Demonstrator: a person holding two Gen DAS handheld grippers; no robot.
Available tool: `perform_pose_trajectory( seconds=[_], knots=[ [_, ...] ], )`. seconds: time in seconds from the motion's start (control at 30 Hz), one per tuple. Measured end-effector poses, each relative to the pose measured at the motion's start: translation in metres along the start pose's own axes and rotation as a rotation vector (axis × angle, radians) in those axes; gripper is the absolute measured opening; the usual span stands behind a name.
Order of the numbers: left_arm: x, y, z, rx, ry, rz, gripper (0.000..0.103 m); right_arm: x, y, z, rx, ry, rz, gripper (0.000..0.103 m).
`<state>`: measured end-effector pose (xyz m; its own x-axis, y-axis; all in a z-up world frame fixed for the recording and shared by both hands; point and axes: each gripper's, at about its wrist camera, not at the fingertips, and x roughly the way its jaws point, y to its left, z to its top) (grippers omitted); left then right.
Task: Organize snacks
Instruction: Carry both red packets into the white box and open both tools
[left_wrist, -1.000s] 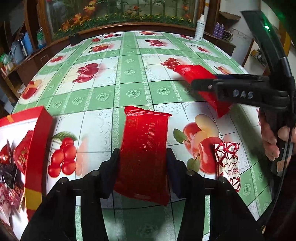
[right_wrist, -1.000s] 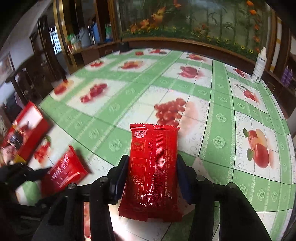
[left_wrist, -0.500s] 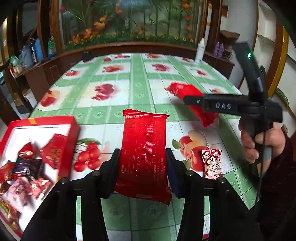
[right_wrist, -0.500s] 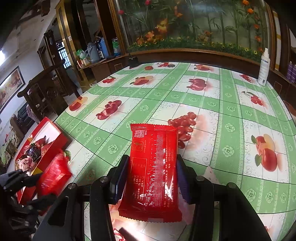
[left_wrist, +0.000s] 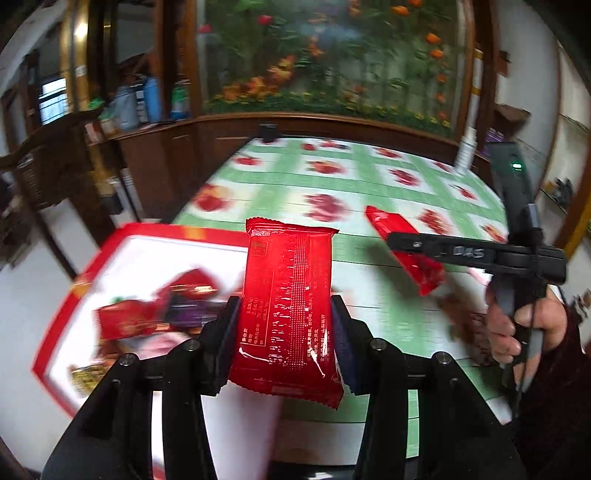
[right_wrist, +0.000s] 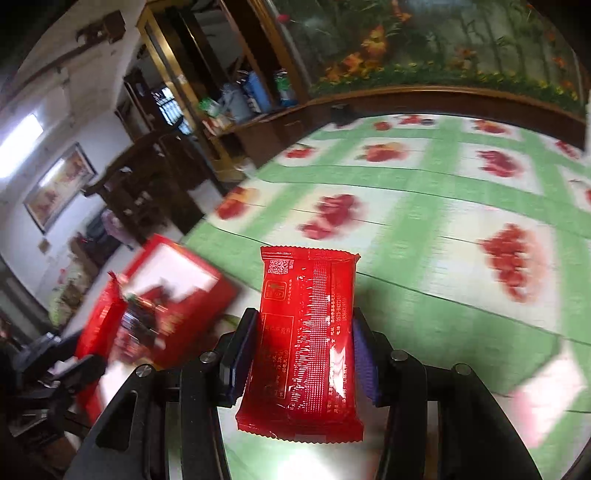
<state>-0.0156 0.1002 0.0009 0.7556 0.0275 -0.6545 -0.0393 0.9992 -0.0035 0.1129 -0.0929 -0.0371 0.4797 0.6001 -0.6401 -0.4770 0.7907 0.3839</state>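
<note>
You are in the middle of the job: the red box (left_wrist: 92, 266) at the left edge of the surface (left_wrist: 332, 184) already has several wrapped snacks inside, though they are too blurred to count, and two packets are not yet in it. Your left tool (left_wrist: 284, 332) is clamped on a red packet (left_wrist: 288, 306), with its two pads pressing the long sides, so the packet stands up between them and its top end points away from you. This packet hangs over the near right part of the box, partly above the white inside and partly above the box wall. Your right tool (right_wrist: 299, 354) is also clamped, on a second red packet (right_wrist: 306, 332), held the same way by the long sides. That second packet is to the right of the box, over the green and white surface, and well apart from the box opening. I judge that both packets must be released inside the box. Near your right hand (left_wrist: 517, 325) some dark blurred thing lies on the surface; I cannot tell if it is another snack.
</note>
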Motion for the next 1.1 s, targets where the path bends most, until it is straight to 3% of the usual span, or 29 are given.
perform_pose_trajectory(
  seconds=[0.23,0.47,0.6,0.7,0.83,1.1],
  knots=[
    [0.001,0.056,-0.01,-0.093,0.002,0.125,0.045,0.033,0.065,0.007,-0.02,-0.01,0.142,0.049],
    [0.006,0.075,-0.018,-0.126,0.006,0.205,0.045,0.068,0.119,0.007,-0.063,0.039,0.287,0.051],
    [-0.001,0.08,-0.019,-0.124,-0.03,0.293,0.045,0.07,0.13,0.006,-0.089,0.054,0.318,0.052],
    [-0.004,0.079,-0.018,-0.119,-0.039,0.29,0.045,0.056,0.116,0.011,-0.058,-0.02,0.295,0.056],
    [-0.001,0.057,-0.019,-0.065,-0.024,0.252,0.045,0.042,0.083,0.018,0.022,-0.056,0.225,0.056],
    [0.001,-0.017,-0.019,0.094,0.006,0.08,0.048,-0.025,-0.004,0.007,0.066,-0.105,-0.051,0.057]
  ],
)
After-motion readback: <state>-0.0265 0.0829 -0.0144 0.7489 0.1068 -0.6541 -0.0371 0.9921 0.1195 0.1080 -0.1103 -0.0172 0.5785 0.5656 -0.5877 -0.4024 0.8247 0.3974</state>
